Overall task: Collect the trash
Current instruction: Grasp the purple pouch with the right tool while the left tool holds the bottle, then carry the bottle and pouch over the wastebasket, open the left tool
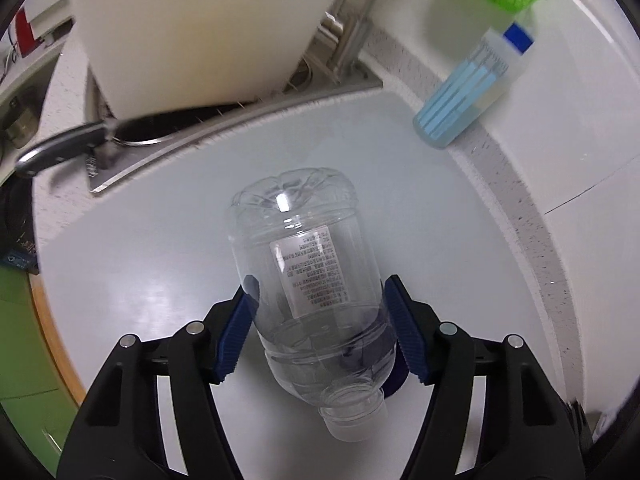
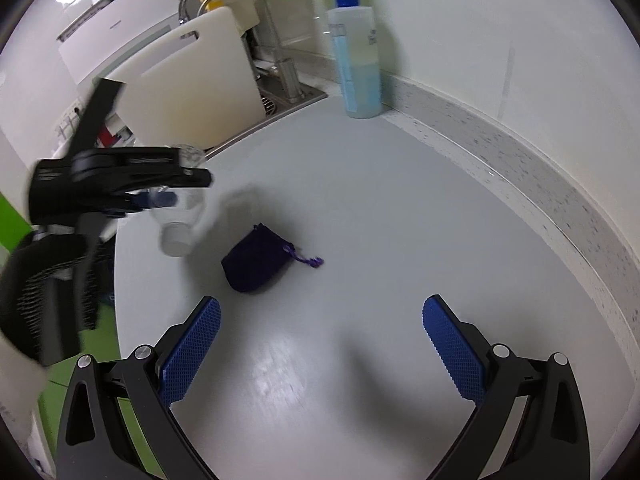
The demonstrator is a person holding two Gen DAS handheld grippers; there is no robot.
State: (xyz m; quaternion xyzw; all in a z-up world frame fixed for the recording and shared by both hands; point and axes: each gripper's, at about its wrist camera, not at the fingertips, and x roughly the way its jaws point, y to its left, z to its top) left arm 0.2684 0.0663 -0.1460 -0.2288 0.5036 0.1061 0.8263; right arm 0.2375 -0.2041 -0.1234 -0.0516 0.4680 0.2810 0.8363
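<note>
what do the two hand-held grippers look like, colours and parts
Both match. The left hand-held gripper and the right hand-held gripper have matte black linkage arms with cut-out slots, round silver pivot pins, and blue textured finger pads. No cables, markings or sleeves are visible.

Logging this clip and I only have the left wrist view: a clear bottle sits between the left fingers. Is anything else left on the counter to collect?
Observer: Yes. A dark purple pouch with a drawstring lies on the counter, ahead of the right gripper.
Operator: Is the right gripper holding anything?
Observer: No. Its jaws stand wide open with only bare counter between them.
Operator: Is the bottle resting on the counter?
Observer: No. From the right wrist, the left gripper holds the bottle in the air, neck pointing down, by the counter's left edge.
</note>
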